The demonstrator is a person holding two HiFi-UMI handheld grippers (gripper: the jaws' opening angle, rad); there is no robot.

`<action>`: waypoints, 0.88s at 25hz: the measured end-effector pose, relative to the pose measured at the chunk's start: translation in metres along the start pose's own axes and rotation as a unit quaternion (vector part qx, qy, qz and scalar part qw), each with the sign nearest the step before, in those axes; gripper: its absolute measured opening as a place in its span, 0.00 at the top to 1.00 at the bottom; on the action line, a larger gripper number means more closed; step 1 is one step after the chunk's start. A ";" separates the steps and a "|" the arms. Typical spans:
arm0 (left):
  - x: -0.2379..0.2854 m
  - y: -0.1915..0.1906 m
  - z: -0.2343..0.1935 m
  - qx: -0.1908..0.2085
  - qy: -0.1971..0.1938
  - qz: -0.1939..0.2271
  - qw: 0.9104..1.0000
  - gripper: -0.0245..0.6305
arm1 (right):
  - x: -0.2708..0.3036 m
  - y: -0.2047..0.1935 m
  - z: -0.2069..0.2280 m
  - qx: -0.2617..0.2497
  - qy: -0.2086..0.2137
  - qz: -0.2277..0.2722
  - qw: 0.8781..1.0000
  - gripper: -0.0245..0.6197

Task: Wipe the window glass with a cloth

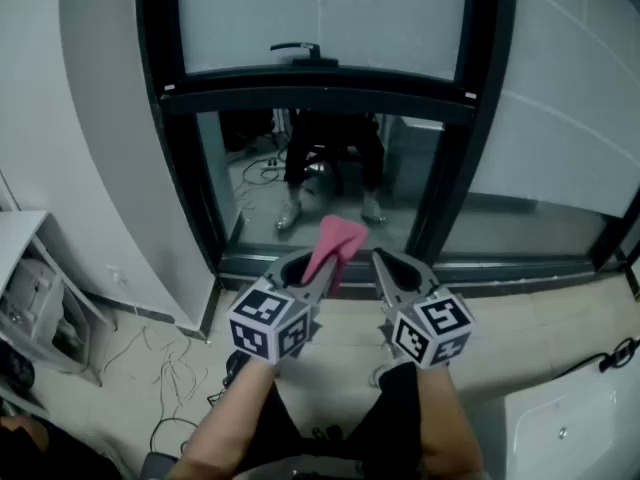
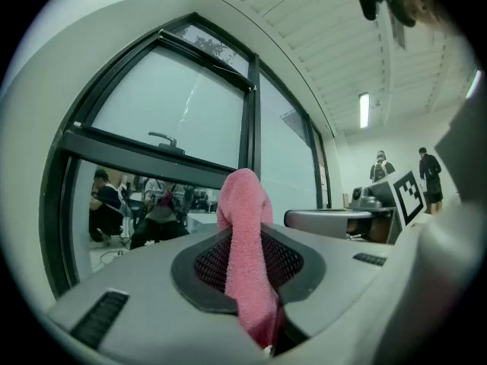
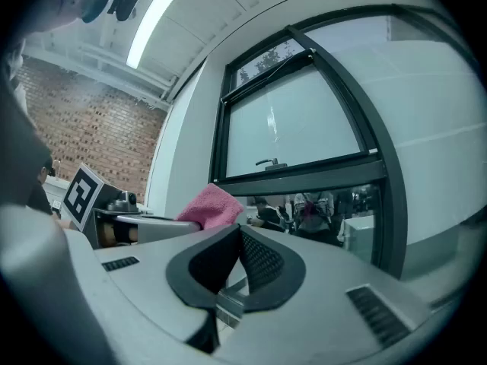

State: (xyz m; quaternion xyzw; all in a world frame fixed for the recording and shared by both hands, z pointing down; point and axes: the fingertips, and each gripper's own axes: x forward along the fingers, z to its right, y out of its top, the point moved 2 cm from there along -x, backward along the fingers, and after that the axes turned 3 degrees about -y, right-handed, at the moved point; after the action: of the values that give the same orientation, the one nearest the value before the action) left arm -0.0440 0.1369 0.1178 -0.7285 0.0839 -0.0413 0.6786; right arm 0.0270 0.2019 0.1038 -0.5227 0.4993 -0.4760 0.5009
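A pink cloth (image 1: 335, 243) sticks up from my left gripper (image 1: 318, 273), which is shut on it and held low in front of the window. In the left gripper view the cloth (image 2: 247, 257) drapes over the dark pads of the gripper (image 2: 255, 280). Just to its right, my right gripper (image 1: 390, 268) is shut with nothing between its pads (image 3: 259, 261). The black-framed window has a frosted upper pane (image 1: 320, 18) with a handle (image 1: 300, 50) and a clear lower pane (image 1: 330, 173). Neither gripper touches the glass.
A seated person shows through the lower pane. A white wall (image 1: 90, 118) runs along the left, with a white shelf (image 1: 30, 298) and loose cables (image 1: 170, 368) on the floor. A white box (image 1: 570, 428) sits at the bottom right. People (image 2: 430, 173) stand far off.
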 end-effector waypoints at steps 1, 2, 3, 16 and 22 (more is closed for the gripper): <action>0.004 -0.002 -0.002 0.001 -0.001 -0.002 1.000 0.86 | 0.003 -0.002 0.004 0.002 -0.001 -0.001 1.000 0.96; 0.008 -0.004 -0.003 0.002 -0.002 -0.003 1.000 0.86 | 0.005 -0.004 0.007 0.003 -0.001 -0.002 1.000 0.96; 0.012 -0.005 -0.005 0.002 -0.003 -0.003 1.000 0.86 | 0.009 -0.005 0.011 0.005 -0.001 -0.003 1.000 0.96; 0.076 -0.019 -0.058 -0.006 -0.002 -0.018 1.000 0.86 | 0.081 -0.023 0.058 0.019 0.012 -0.020 1.000 0.96; 0.097 -0.015 -0.079 -0.003 0.005 -0.015 1.000 0.86 | 0.111 -0.023 0.077 0.017 0.022 -0.024 0.999 0.96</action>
State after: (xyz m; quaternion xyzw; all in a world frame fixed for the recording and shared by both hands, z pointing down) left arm 0.0391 0.0434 0.1333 -0.7315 0.0764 -0.0553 0.6752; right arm 0.1102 0.0946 0.1230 -0.5151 0.4895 -0.5076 0.4874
